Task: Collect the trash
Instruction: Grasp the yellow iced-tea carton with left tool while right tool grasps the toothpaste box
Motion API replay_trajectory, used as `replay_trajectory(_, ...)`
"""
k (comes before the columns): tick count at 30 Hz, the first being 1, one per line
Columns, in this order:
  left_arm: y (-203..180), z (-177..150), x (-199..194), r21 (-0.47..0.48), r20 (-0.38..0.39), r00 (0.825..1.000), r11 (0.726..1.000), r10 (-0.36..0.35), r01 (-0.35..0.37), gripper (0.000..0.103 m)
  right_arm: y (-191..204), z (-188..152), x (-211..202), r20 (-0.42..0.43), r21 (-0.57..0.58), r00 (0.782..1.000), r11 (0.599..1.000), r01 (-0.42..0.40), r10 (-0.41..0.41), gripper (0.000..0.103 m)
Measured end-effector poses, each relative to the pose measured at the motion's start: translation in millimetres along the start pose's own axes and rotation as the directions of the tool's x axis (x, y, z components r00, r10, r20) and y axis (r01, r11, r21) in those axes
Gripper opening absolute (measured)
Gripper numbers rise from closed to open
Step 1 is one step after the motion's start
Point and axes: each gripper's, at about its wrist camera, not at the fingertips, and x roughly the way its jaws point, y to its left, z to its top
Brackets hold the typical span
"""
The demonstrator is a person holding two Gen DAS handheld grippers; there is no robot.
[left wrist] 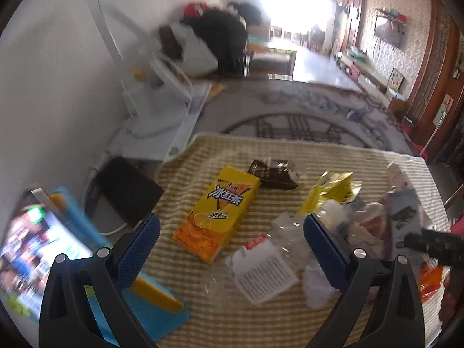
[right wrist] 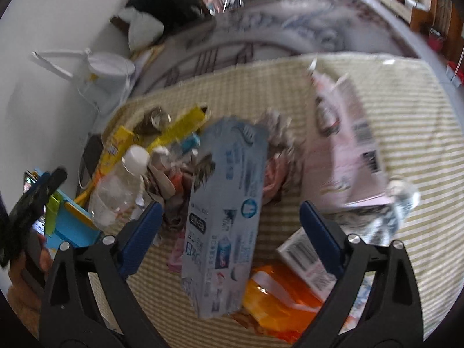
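Trash lies on a table under a green-and-cream striped cloth (left wrist: 232, 319). In the left wrist view my left gripper (left wrist: 230, 220) stands open just above a yellow iced-tea carton (left wrist: 217, 211) and a clear plastic wrapper with a white label (left wrist: 261, 272), its pads touching neither. Behind them lie a dark brown wrapper (left wrist: 272, 174) and a yellow wrapper (left wrist: 330, 191). In the right wrist view my right gripper (right wrist: 229, 206) is open around a pale blue toothpaste box (right wrist: 226, 211), clear of both pads. A clear bottle with a white cap (right wrist: 119, 191) is on its left and a pink package (right wrist: 348, 150) on its right.
A lit tablet on a blue stand (left wrist: 66, 232) sits at the table's left edge, a black object (left wrist: 127, 188) beyond it. An orange packet (right wrist: 278, 293) and a small barcoded box (right wrist: 307, 258) lie near the front. White appliance (left wrist: 153, 101) and patterned carpet (left wrist: 290, 110) lie past the far edge.
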Motion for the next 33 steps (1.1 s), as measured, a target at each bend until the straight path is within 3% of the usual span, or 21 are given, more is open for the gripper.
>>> replay_trajectory(5,1.6,18.5,62.2,0.054,-0.134,0.991,0.998,-0.007,0.014,0.095,-5.6,-0.4,16.6,-0.059,0.019,0.996,0.998,-0.068,0.069,0.040)
replay_trajectory(6,0.4,21.0,74.2,0.069,-0.162,0.987,0.998,0.000,0.011,0.095,-6.7,-0.7,15.9,-0.061,0.018,0.995,0.997,-0.079,0.080,0.038)
replay_trajectory(10,-2.2,22.7,111.7,0.104,-0.242,0.969,0.994,0.045,-0.020,0.093,-4.0,-1.2,8.2,-0.047,0.016,0.992,0.993,-0.118,0.119,0.037)
replay_trajectory(12,0.5,21.4,121.1,0.078,-0.269,0.963,0.997,0.023,-0.002,0.092,-3.5,-1.3,0.5,-0.029,0.021,0.989,0.990,-0.142,0.142,0.037)
replay_trajectory(15,4.9,19.6,125.6,0.024,-0.290,0.957,1.000,-0.009,0.016,0.083,-3.2,-0.4,-14.6,0.011,0.024,0.986,0.986,-0.166,0.166,0.037)
replay_trajectory(16,3.7,18.9,127.1,0.027,-0.291,0.957,1.000,0.003,0.005,0.075,-2.7,0.7,-19.9,0.026,0.022,0.984,0.984,-0.174,0.174,0.037)
replay_trajectory(21,-2.5,15.1,127.8,0.048,-0.271,0.962,0.999,0.012,0.001,0.071,-2.1,-3.7,-43.5,0.076,0.002,0.978,0.980,-0.197,0.196,0.037)
replay_trajectory(23,0.2,15.9,123.6,0.031,-0.262,0.965,0.999,0.002,0.006,0.065,1.0,-6.4,-51.0,0.088,-0.006,0.977,0.981,-0.193,0.193,0.037)
replay_trajectory(26,-0.9,17.2,102.5,-0.004,-0.212,0.977,1.000,-0.013,0.012,0.062,1.3,-11.4,-66.6,0.124,-0.019,0.976,0.983,-0.180,0.181,0.037)
replay_trajectory(30,-9.2,24.0,53.4,0.018,-0.090,0.996,1.000,0.003,-0.002,0.060,0.6,-18.8,-91.2,0.196,-0.045,0.969,0.988,-0.146,0.152,0.037)
replay_trajectory(33,-28.6,26.0,8.6,0.030,0.011,0.999,0.999,-0.036,0.036,0.060,-2.4,-23.4,-111.5,0.249,-0.056,0.961,0.992,-0.114,0.124,0.037)
